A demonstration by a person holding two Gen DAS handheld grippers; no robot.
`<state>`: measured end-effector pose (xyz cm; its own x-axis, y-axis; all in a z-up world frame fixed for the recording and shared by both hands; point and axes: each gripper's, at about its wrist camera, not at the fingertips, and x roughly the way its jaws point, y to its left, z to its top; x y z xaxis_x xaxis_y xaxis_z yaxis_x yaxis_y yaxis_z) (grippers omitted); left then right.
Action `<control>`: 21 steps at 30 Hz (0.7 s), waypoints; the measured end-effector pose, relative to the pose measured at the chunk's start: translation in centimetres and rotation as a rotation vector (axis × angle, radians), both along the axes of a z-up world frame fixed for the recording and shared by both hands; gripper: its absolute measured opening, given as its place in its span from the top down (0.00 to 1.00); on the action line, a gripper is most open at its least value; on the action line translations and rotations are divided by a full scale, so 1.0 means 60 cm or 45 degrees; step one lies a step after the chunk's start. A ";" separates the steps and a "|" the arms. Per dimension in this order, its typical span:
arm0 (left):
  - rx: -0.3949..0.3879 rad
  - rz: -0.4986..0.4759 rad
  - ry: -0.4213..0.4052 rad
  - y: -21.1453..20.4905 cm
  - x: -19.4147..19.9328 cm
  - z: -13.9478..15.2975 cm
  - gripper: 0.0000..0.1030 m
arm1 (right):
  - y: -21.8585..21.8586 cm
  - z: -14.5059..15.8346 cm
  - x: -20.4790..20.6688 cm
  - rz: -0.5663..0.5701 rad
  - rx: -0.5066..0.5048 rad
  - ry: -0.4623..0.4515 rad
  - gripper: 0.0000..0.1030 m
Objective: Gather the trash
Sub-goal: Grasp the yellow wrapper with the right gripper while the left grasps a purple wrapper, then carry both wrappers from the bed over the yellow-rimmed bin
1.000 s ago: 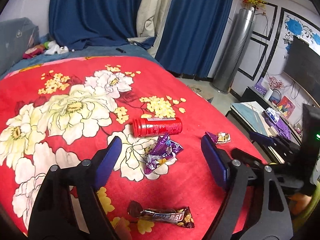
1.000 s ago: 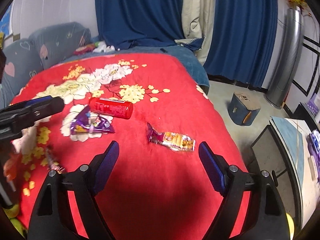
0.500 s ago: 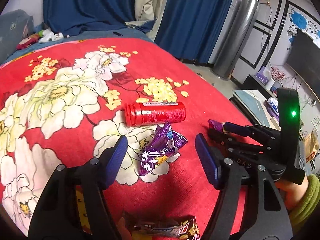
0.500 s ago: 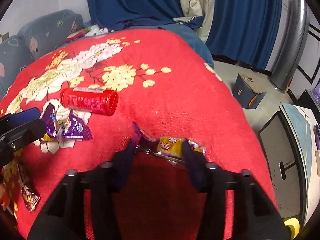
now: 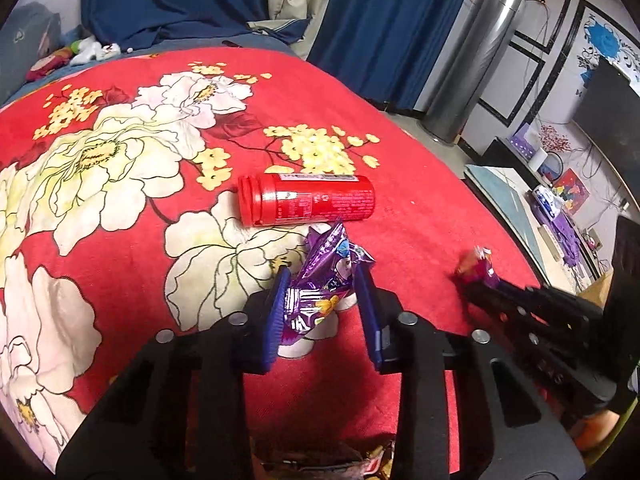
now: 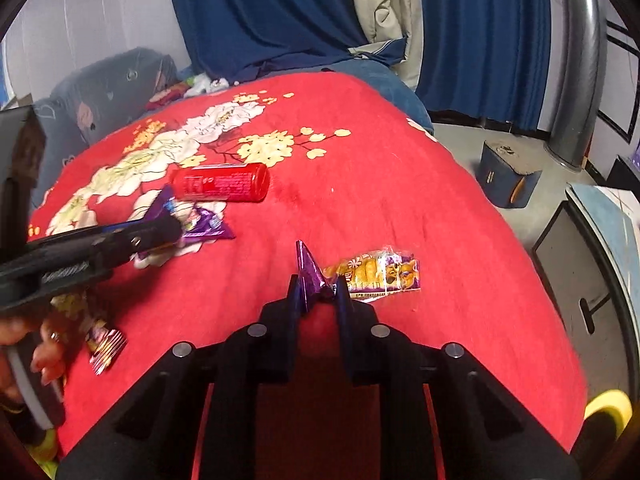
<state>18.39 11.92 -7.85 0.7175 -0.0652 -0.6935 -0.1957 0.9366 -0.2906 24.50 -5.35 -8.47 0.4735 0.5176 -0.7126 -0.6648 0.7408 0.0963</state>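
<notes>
Both claws pinch trash: left gripper (image 5: 322,300) on my purple wrapper (image 5: 320,276), right gripper (image 6: 318,294) on the yellow-purple wrapper (image 6: 376,274); red can (image 5: 308,199) remains far, untouched.

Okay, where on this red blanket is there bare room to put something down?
Free: the far flowered half of the blanket beyond the red bottle, and the plain stretch right of it. Crowded: the near middle, with the purple wrapper, yellow wrapper and both grippers.
</notes>
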 end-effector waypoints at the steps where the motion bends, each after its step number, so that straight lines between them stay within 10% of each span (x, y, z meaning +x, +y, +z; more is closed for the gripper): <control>1: -0.004 -0.007 -0.008 -0.002 -0.002 0.002 0.81 | -0.005 0.002 -0.006 -0.001 0.008 -0.006 0.84; 21: 0.046 -0.263 -0.204 -0.137 -0.046 0.092 0.90 | -0.163 0.107 -0.113 -0.074 0.198 -0.134 0.84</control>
<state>15.60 3.70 -2.33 0.7923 -0.1990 -0.5768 0.0465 0.9623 -0.2681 17.72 -15.11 -2.06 0.5732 0.5875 -0.5712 -0.6339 0.7597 0.1452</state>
